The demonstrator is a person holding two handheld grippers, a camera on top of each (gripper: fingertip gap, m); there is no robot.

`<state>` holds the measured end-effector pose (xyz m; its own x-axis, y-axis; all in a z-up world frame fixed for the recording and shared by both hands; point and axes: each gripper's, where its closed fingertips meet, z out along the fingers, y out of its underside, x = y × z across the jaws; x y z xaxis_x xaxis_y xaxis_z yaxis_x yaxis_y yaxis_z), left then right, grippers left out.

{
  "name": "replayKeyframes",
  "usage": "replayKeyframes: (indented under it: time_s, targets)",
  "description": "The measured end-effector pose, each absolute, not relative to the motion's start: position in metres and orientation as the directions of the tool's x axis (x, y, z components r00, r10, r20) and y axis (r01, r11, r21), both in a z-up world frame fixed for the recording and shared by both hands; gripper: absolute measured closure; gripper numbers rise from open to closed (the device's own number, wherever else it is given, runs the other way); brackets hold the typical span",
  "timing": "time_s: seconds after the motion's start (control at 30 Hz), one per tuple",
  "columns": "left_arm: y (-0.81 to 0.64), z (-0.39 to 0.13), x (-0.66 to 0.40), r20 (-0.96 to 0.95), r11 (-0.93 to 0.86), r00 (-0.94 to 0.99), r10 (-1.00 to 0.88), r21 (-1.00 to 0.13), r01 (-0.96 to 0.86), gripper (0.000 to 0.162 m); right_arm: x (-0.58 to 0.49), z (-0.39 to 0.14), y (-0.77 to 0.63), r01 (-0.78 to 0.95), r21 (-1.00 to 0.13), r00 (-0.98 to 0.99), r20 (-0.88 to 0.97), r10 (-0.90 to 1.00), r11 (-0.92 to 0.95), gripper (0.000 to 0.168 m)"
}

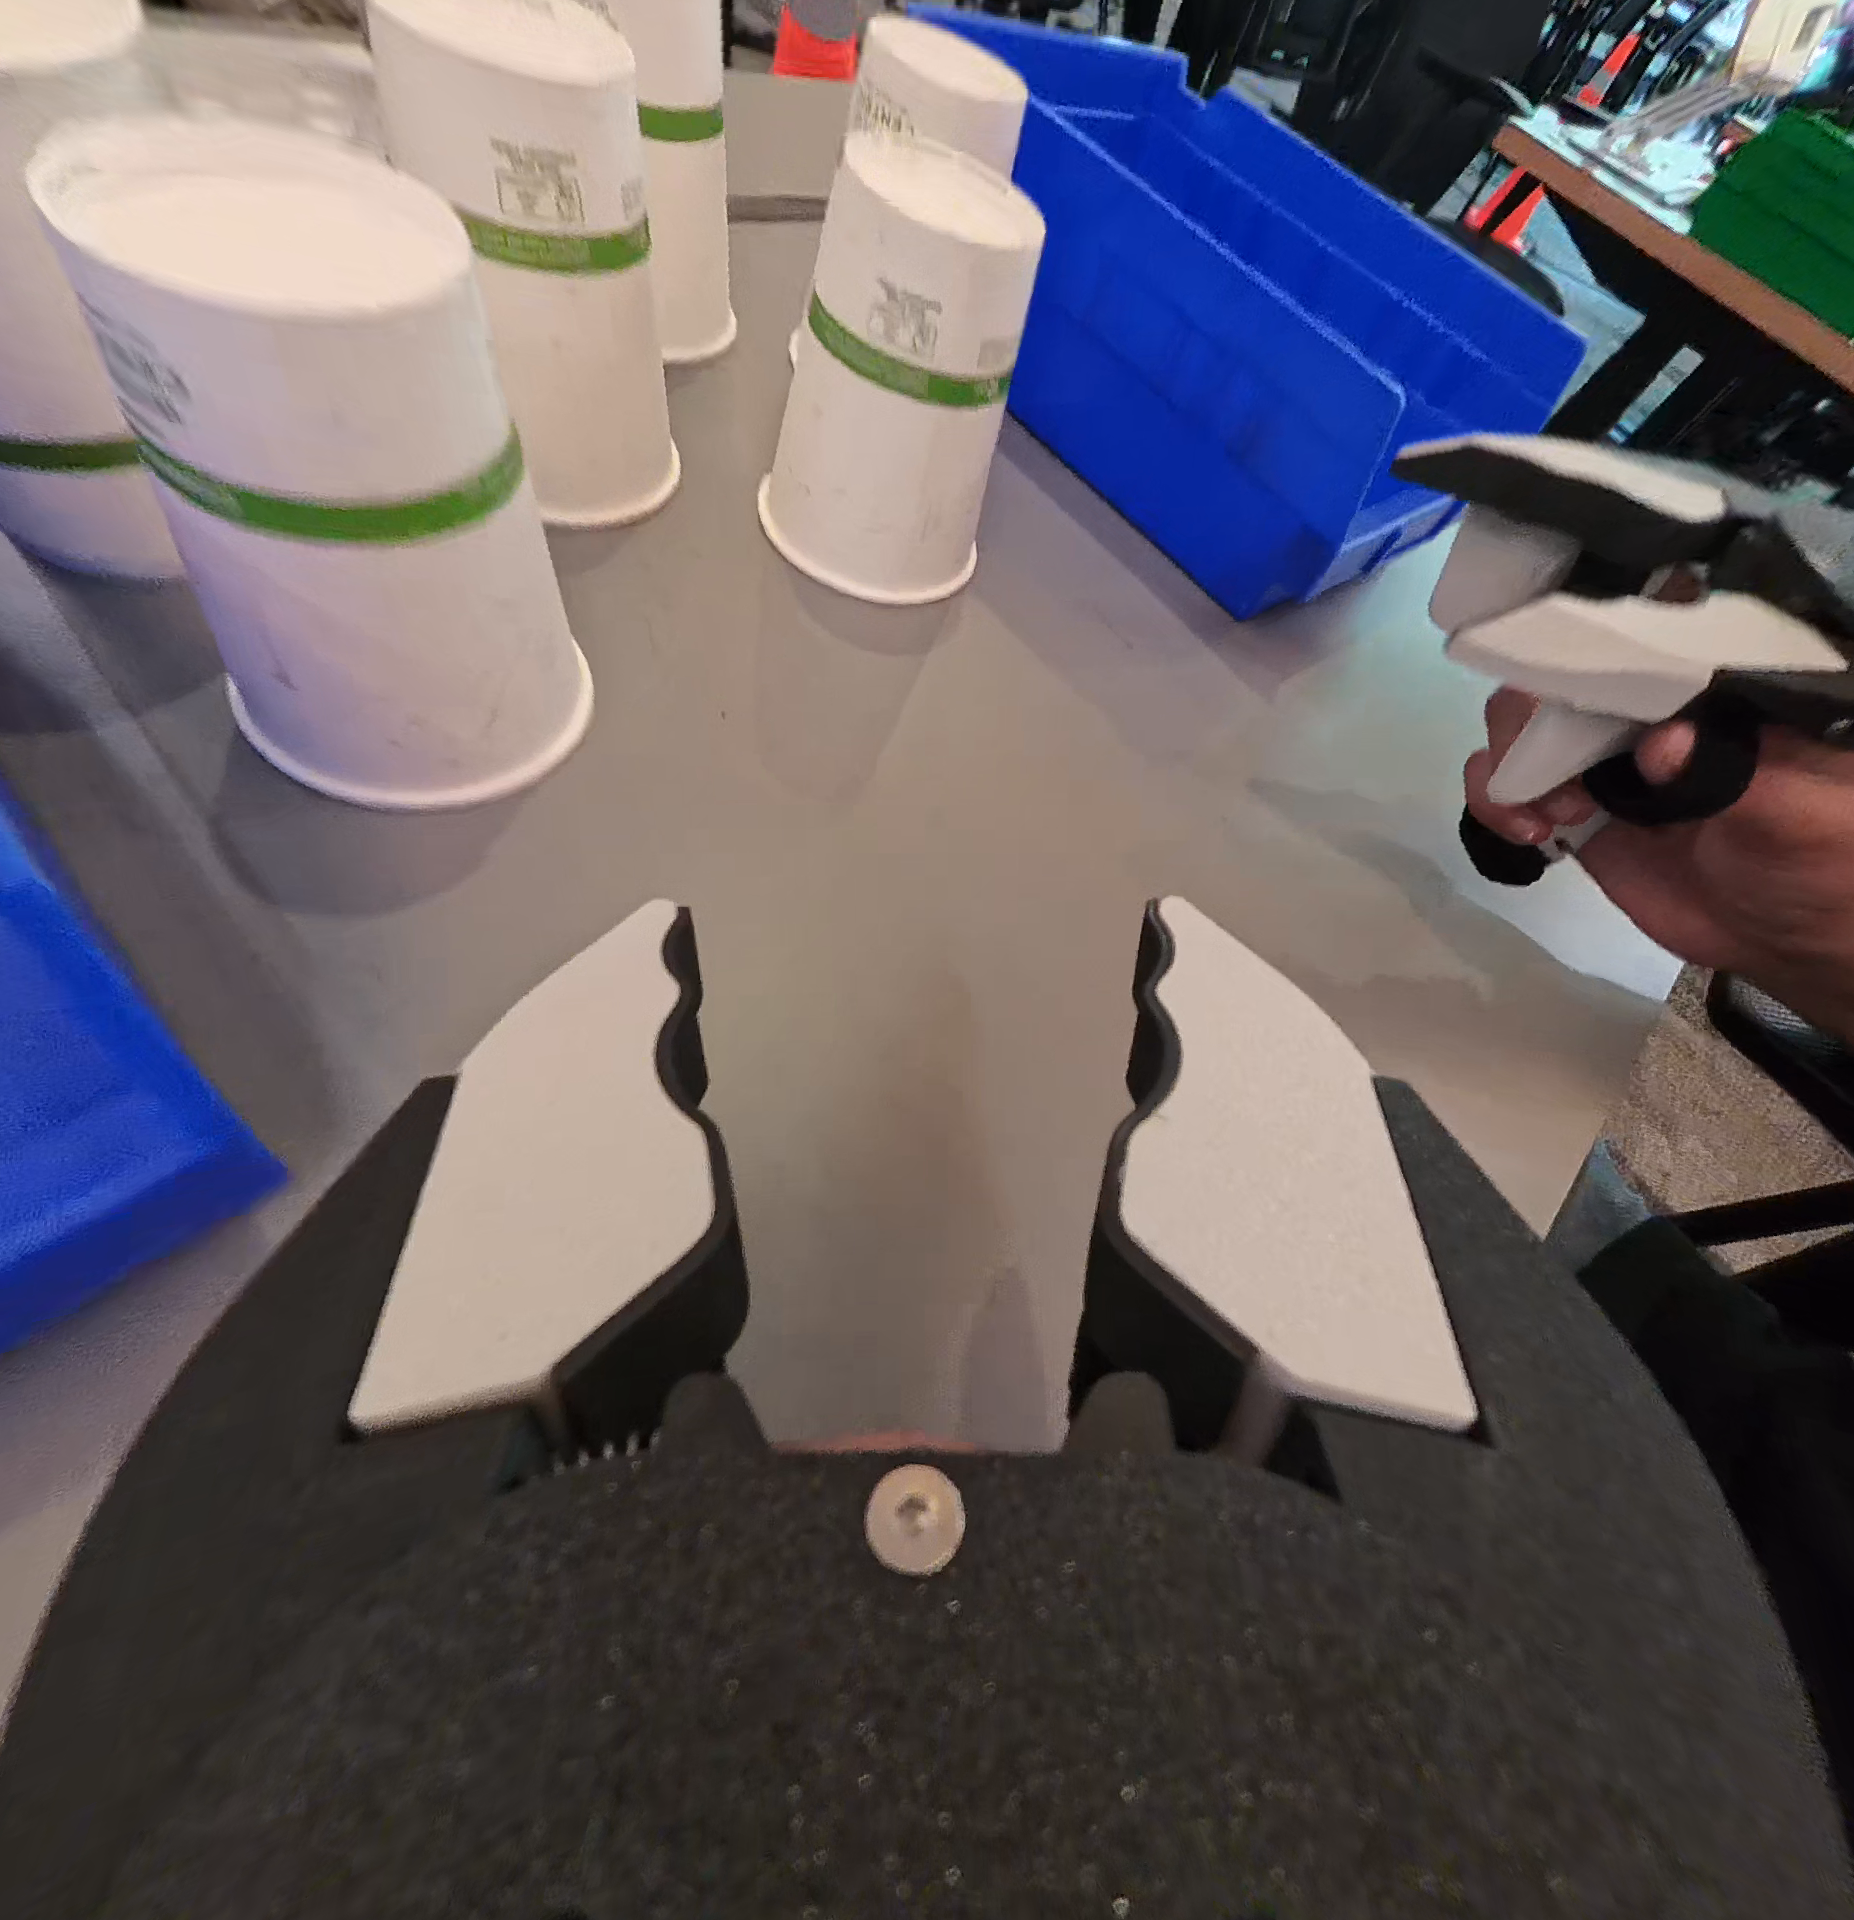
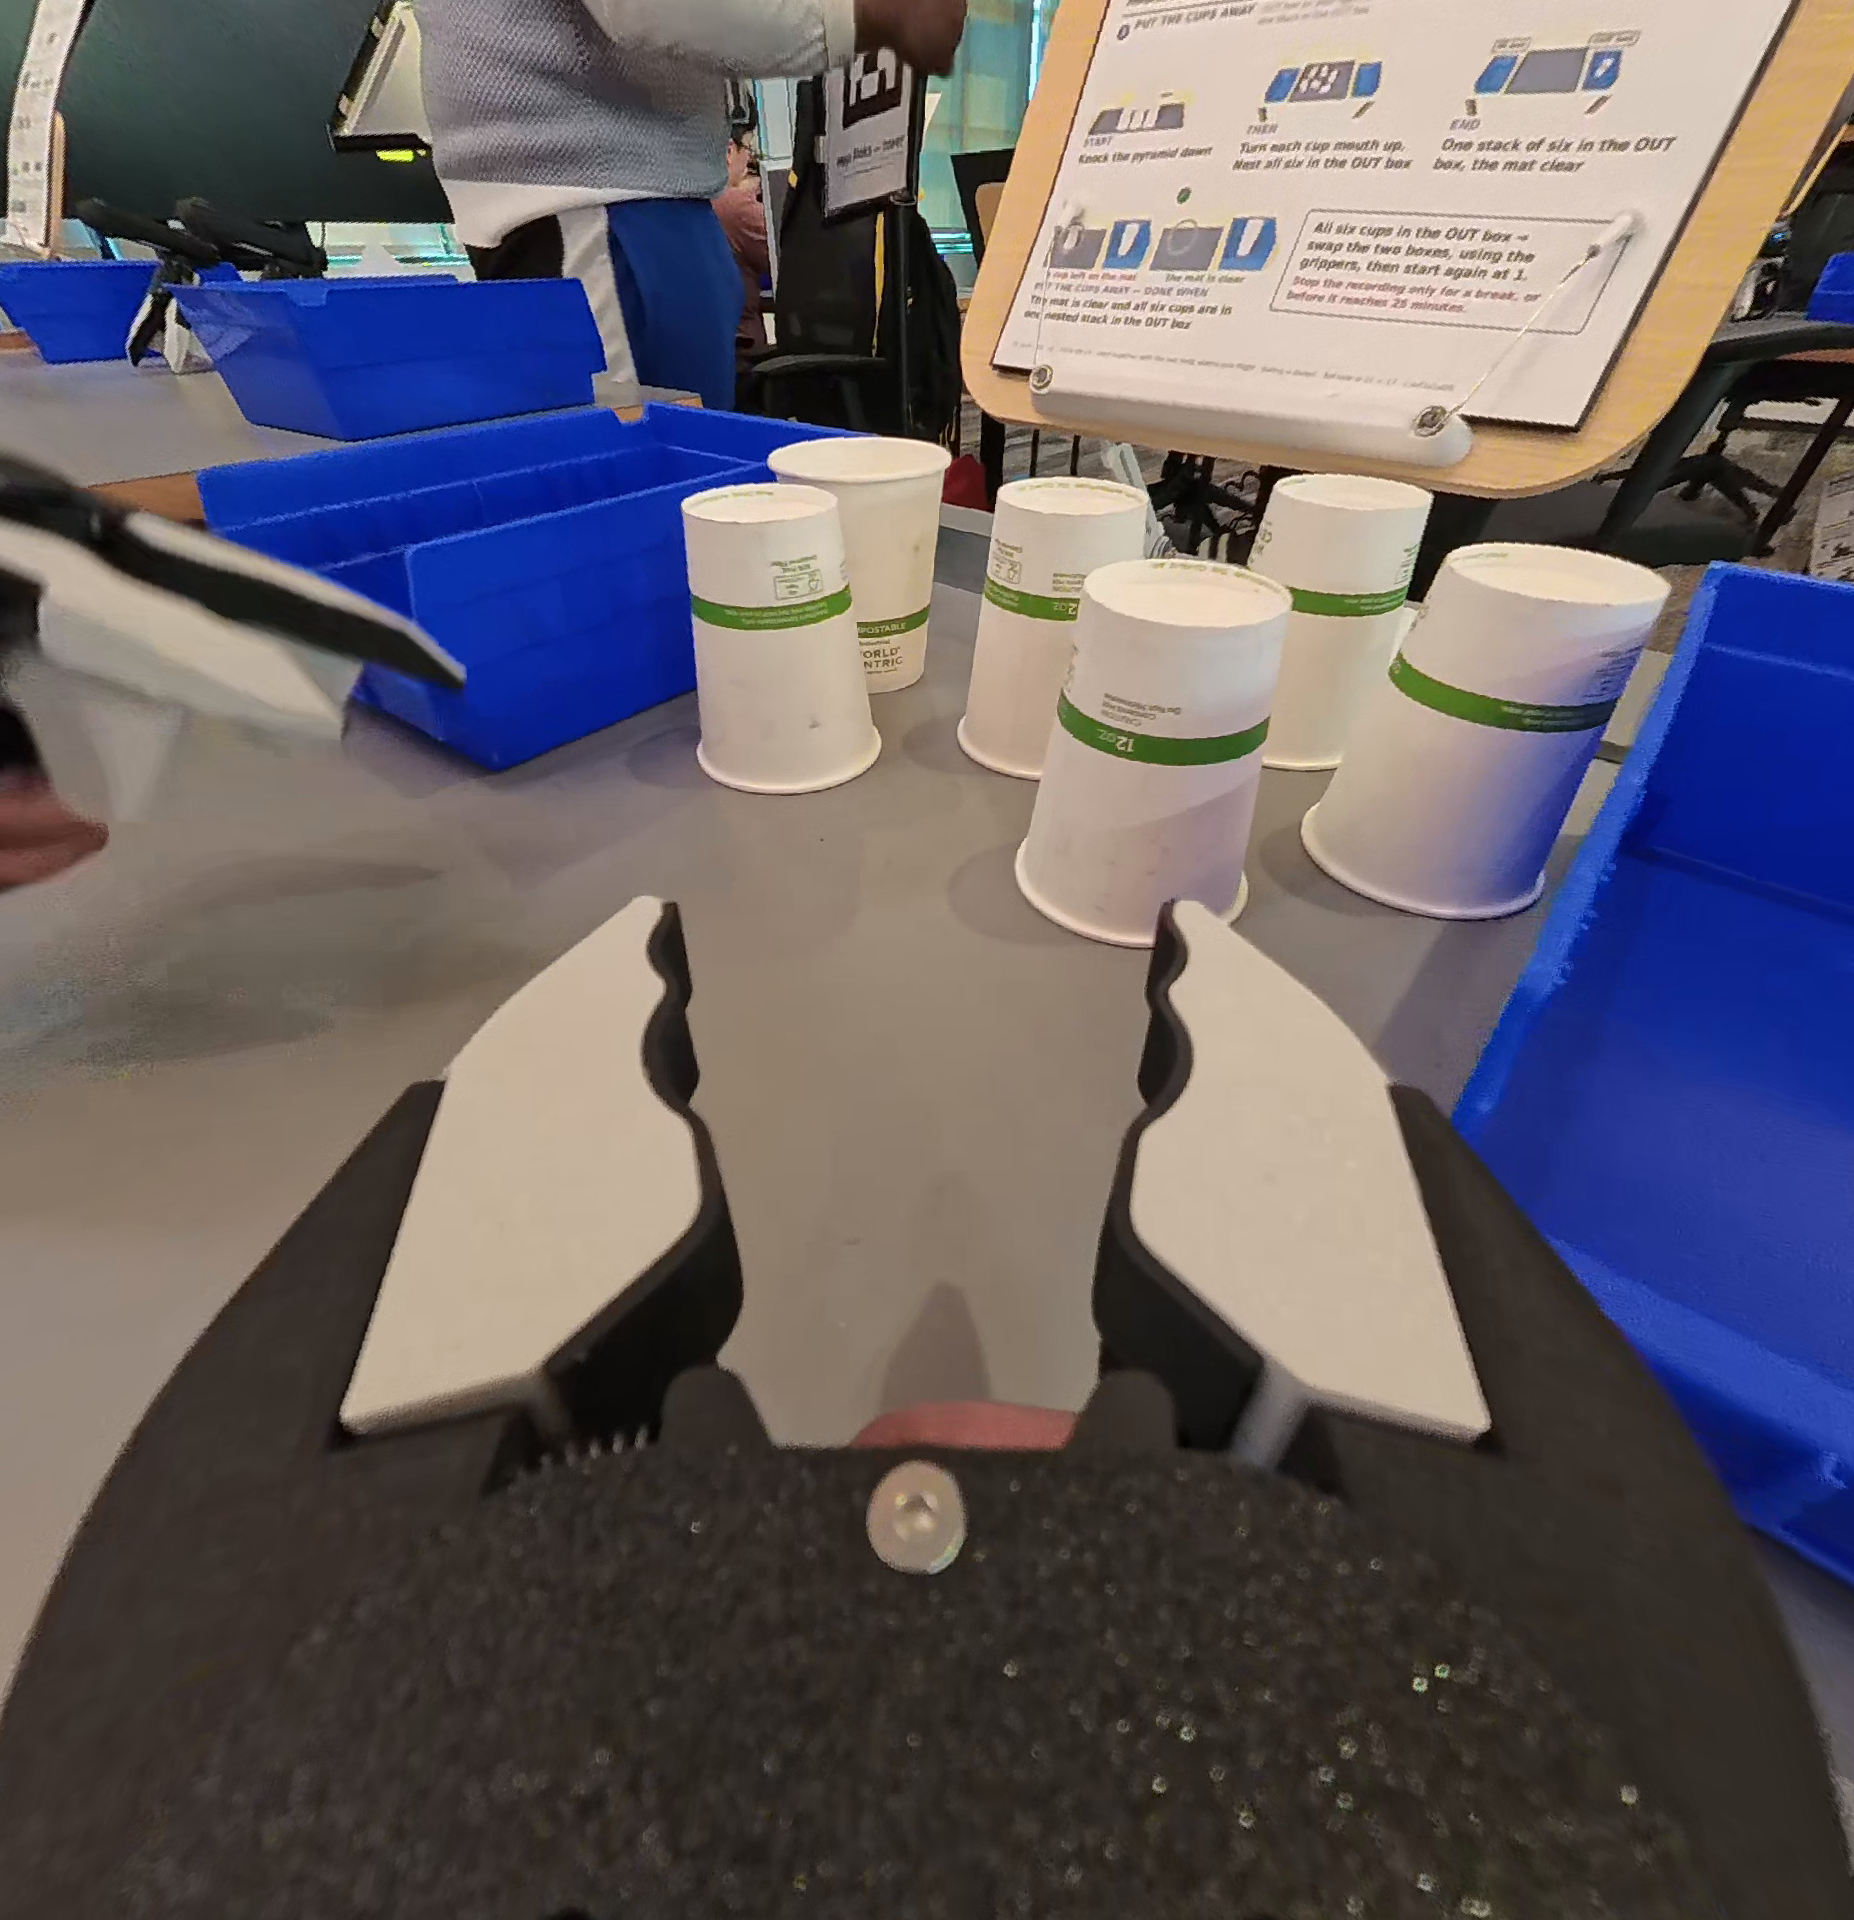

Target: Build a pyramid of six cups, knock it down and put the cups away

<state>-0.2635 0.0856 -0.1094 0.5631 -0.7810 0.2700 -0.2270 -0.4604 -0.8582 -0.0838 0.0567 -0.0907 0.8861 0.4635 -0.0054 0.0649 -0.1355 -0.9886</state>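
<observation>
Several white paper cups with green bands stand apart on the grey mat [image 2: 902, 1091]. Most are mouth down. The nearest cup [image 2: 1151, 748] stands just beyond my right gripper's right finger. One cup [image 2: 881, 551] at the back stands mouth up. My right gripper [image 2: 918, 925] is open and empty above the mat. My left gripper [image 1: 918, 925] is open and empty, short of a mouth-down cup [image 1: 320, 468] on its left and another [image 1: 892, 384] ahead. Each gripper shows in the other's view: right [image 1: 1432, 551], left [image 2: 398, 701].
A blue bin [image 2: 507, 582] with dividers stands left of the cups and shows in the left wrist view [image 1: 1266, 343]. A second blue bin [image 2: 1681, 1039] stands on the other side, also [image 1: 71, 1091]. An instruction board [image 2: 1370, 208] stands behind the cups. A person [image 2: 590, 156] stands beyond the table.
</observation>
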Motion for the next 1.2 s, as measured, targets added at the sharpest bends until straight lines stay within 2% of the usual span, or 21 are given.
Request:
replayKeyframes:
  time_s: [0.07, 0.13, 0.23, 0.3, 0.47, 0.53, 0.63, 0.77, 0.83, 1.0, 1.1, 1.2]
  targets:
    - [0.106, -0.085, -0.269, 0.237, -0.437, 0.562, -0.792, -0.863, -0.253, 0.084, -0.087, -0.093, 0.056, 0.068, -0.987, 0.881, -0.009, 0.474, -0.144, 0.085]
    - [0.127, -0.062, -0.273, 0.171, -0.397, 0.524, -0.834, -0.846, -0.355, 0.094, -0.09, -0.094, 0.054, 0.079, -0.986, 0.875, -0.001, 0.484, -0.145, 0.085]
    - [0.18, -0.038, -0.289, -0.058, -0.277, 0.497, -0.866, -0.772, -0.572, 0.095, -0.091, -0.092, 0.053, 0.103, -0.986, 0.872, 0.026, 0.488, -0.131, 0.086]
    - [0.212, -0.031, -0.294, -0.139, -0.225, 0.435, -0.889, -0.695, -0.682, 0.096, -0.091, -0.092, 0.053, 0.117, -0.985, 0.872, 0.041, 0.487, -0.125, 0.087]
    - [0.271, -0.051, -0.302, -0.342, 0.048, 0.115, -0.933, -0.434, -0.9, 0.101, -0.092, -0.093, 0.052, 0.116, -0.984, 0.869, 0.036, 0.494, -0.132, 0.088]
    - [0.287, -0.068, -0.302, -0.34, 0.084, 0.041, -0.94, -0.346, -0.935, 0.102, -0.092, -0.094, 0.051, 0.116, -0.984, 0.868, 0.036, 0.495, -0.134, 0.088]
    - [0.303, -0.088, -0.295, -0.283, 0.082, 0.003, -0.959, -0.287, -0.954, 0.105, -0.092, -0.095, 0.051, 0.122, -0.983, 0.869, 0.04, 0.493, -0.135, 0.089]
    - [0.317, -0.106, -0.295, -0.242, 0.087, -0.036, -0.97, -0.204, -0.975, 0.127, -0.09, -0.097, 0.051, 0.118, -0.982, 0.87, 0.032, 0.492, -0.144, 0.09]
    - [0.32, -0.106, -0.295, -0.239, 0.102, -0.055, -0.969, -0.186, -0.977, 0.15, -0.088, -0.098, 0.052, 0.113, -0.982, 0.872, 0.025, 0.489, -0.152, 0.091]
    - [0.314, -0.068, -0.286, -0.246, 0.082, 0.009, -0.969, -0.356, -0.931, 0.159, -0.084, -0.099, 0.051, 0.091, -0.982, 0.872, -0.002, 0.489, -0.167, 0.092]
    - [0.301, -0.024, -0.284, -0.199, 0.023, 0.116, -0.973, -0.587, -0.809, 0.159, -0.083, -0.096, 0.05, 0.056, -0.985, 0.866, -0.035, 0.499, -0.166, 0.092]
    - [0.271, 0.019, -0.286, -0.09, -0.028, 0.166, -0.982, -0.799, -0.6, 0.159, -0.088, -0.088, 0.05, 0.02, -0.988, 0.833, -0.067, 0.549, -0.151, 0.093]
